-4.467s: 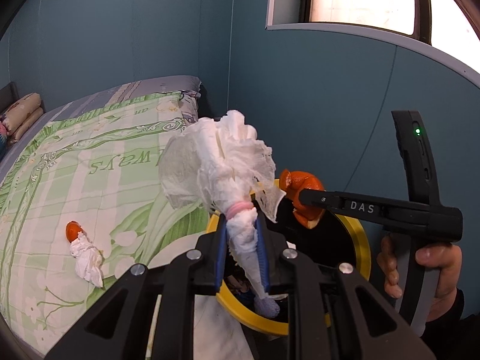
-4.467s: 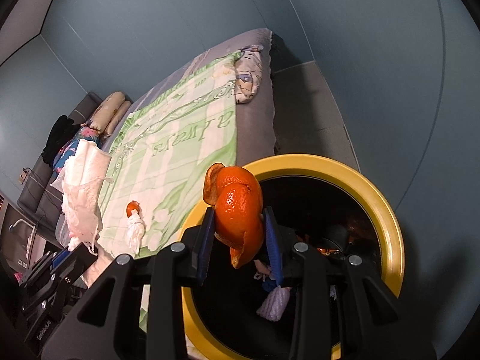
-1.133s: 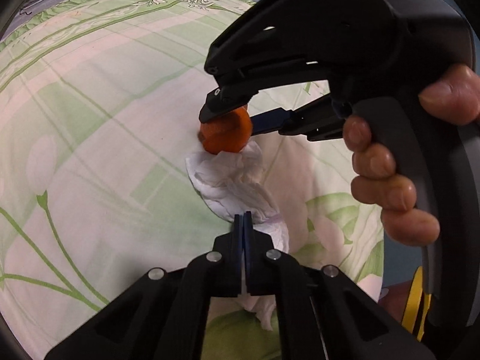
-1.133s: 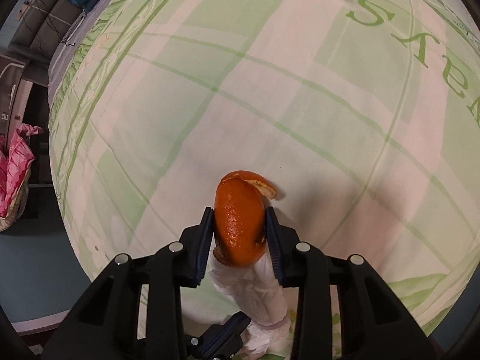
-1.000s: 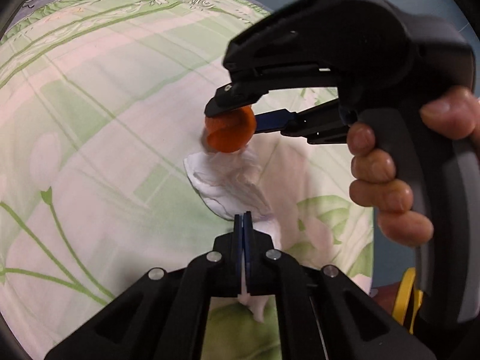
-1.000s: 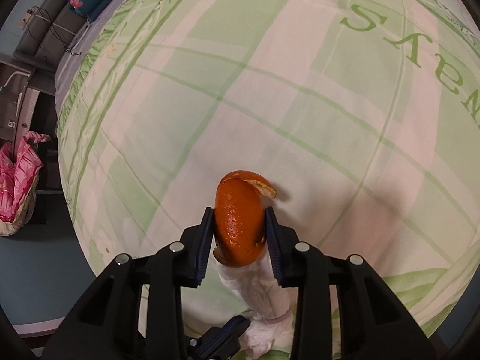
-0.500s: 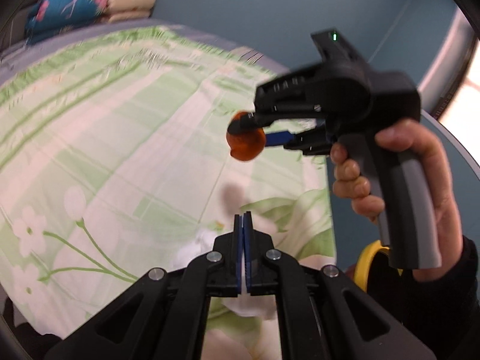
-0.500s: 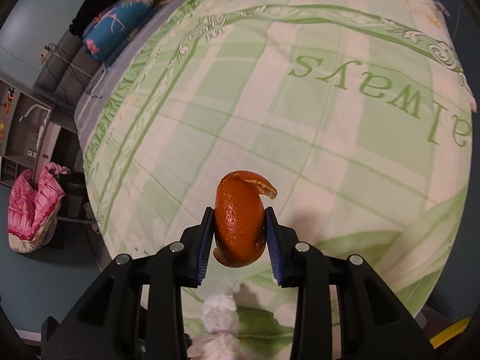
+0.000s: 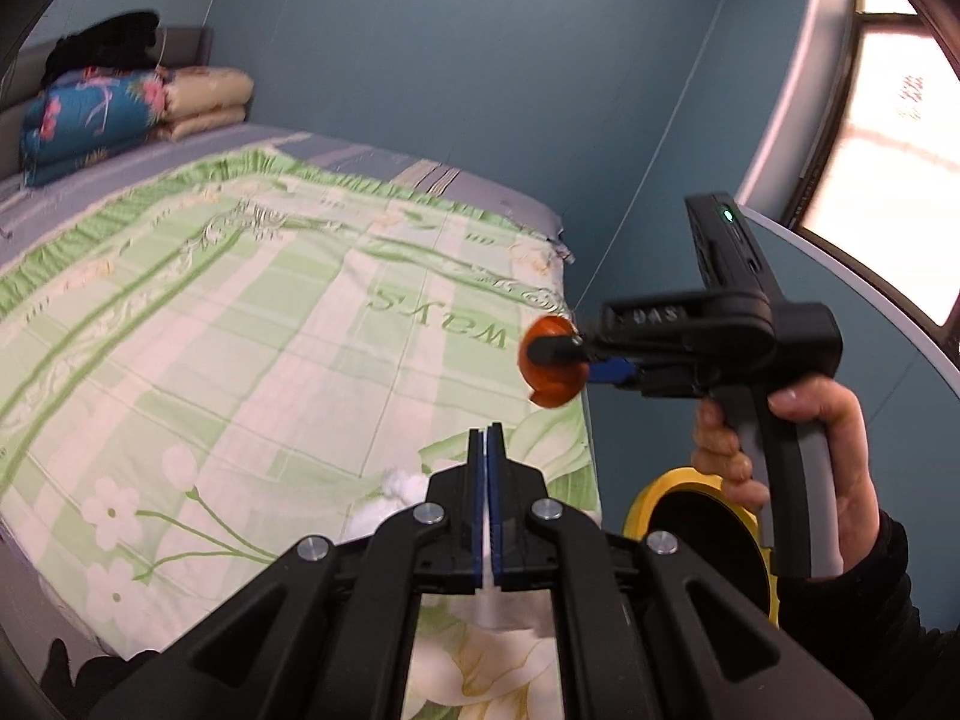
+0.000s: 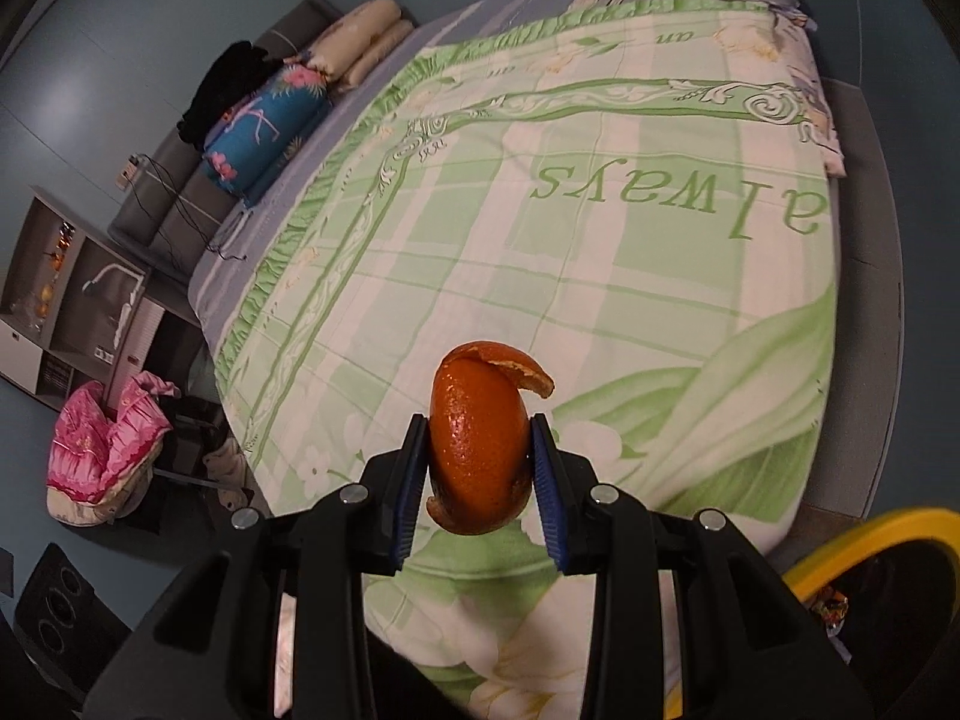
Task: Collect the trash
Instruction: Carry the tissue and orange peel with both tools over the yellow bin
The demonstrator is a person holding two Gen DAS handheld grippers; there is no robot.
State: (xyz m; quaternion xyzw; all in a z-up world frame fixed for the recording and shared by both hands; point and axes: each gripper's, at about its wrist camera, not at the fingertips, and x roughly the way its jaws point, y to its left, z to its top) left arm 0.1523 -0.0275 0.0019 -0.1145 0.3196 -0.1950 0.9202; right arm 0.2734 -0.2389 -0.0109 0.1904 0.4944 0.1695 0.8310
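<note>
My right gripper point(image 10: 480, 468) is shut on an orange peel point(image 10: 477, 450) and holds it in the air above the green and white bedspread point(image 10: 600, 264). The peel point(image 9: 552, 363) and right gripper point(image 9: 555, 354) also show in the left wrist view, above the bed's corner. My left gripper point(image 9: 486, 450) is shut on a crumpled white tissue point(image 9: 390, 501), which hangs below the fingers and is mostly hidden by them. The yellow-rimmed trash bin point(image 9: 699, 519) stands on the floor beside the bed, below the right gripper; its rim shows at the lower right of the right wrist view point(image 10: 864, 531).
Folded blankets and a blue floral pillow point(image 9: 96, 108) lie at the head of the bed. A pink jacket point(image 10: 102, 450) and shelving point(image 10: 66, 300) stand on the bed's far side. A blue wall and a window point(image 9: 888, 138) lie beyond the bin.
Both grippers have lifted off the bed with the tissue and the peel and swung toward the bin, which has come into view in both cameras.
</note>
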